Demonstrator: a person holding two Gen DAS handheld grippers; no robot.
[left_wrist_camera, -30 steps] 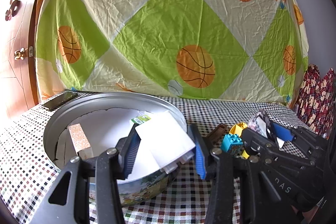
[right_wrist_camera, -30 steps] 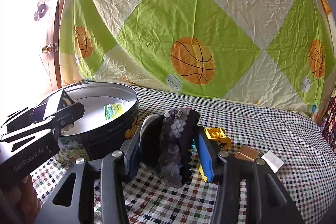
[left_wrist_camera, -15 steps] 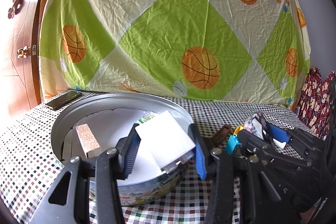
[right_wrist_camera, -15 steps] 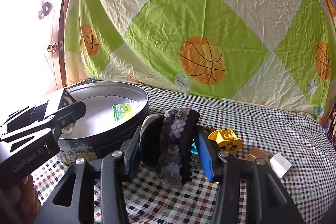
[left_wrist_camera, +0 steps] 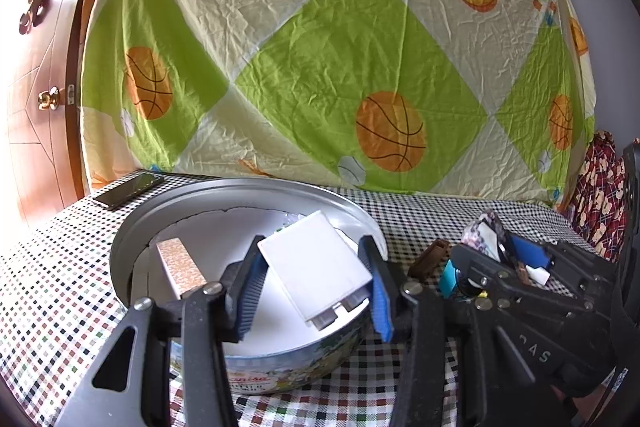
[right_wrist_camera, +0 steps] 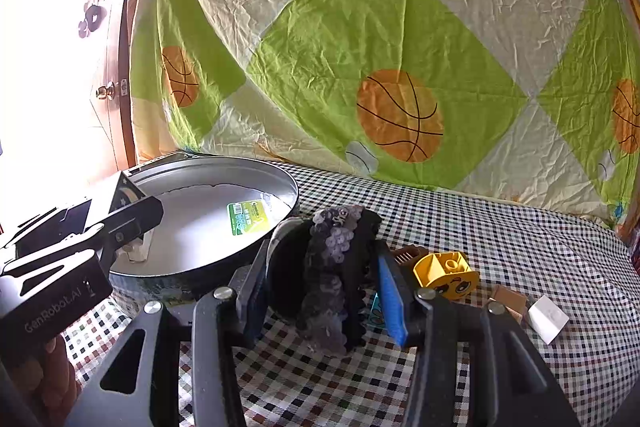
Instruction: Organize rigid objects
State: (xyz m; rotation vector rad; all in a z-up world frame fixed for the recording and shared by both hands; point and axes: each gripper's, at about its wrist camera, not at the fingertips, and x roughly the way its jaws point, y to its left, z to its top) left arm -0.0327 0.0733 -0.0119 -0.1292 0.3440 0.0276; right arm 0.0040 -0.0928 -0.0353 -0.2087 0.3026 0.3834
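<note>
Between the blue pads of the left gripper (left_wrist_camera: 314, 291) sits a flat white rectangular box (left_wrist_camera: 314, 269), clamped on both sides and tilted, held over the near-right part of the round metal tin (left_wrist_camera: 248, 187) lined with white paper. Inside the tin, near its left wall, leans a small block with a speckled pinkish top (left_wrist_camera: 178, 267). Right gripper (right_wrist_camera: 322, 279) is closed on a dark round pouch with purple sequins (right_wrist_camera: 326, 267), its lower edge close to the checked tablecloth (right_wrist_camera: 500, 227), just right of the tin; contact with the cloth cannot be told. Right of the pouch lie a yellow toy brick with a face (right_wrist_camera: 446, 273), a brown brick (right_wrist_camera: 408, 255), a tan piece (right_wrist_camera: 508, 299) and a small white block (right_wrist_camera: 548, 319). A dark phone (left_wrist_camera: 128, 190) lies far left on the cloth. Against the frames a second ago: both grips unchanged, same width; the tin appears a little farther right and lower in the left view, and the pouch sits as before between the right fingers.
</note>
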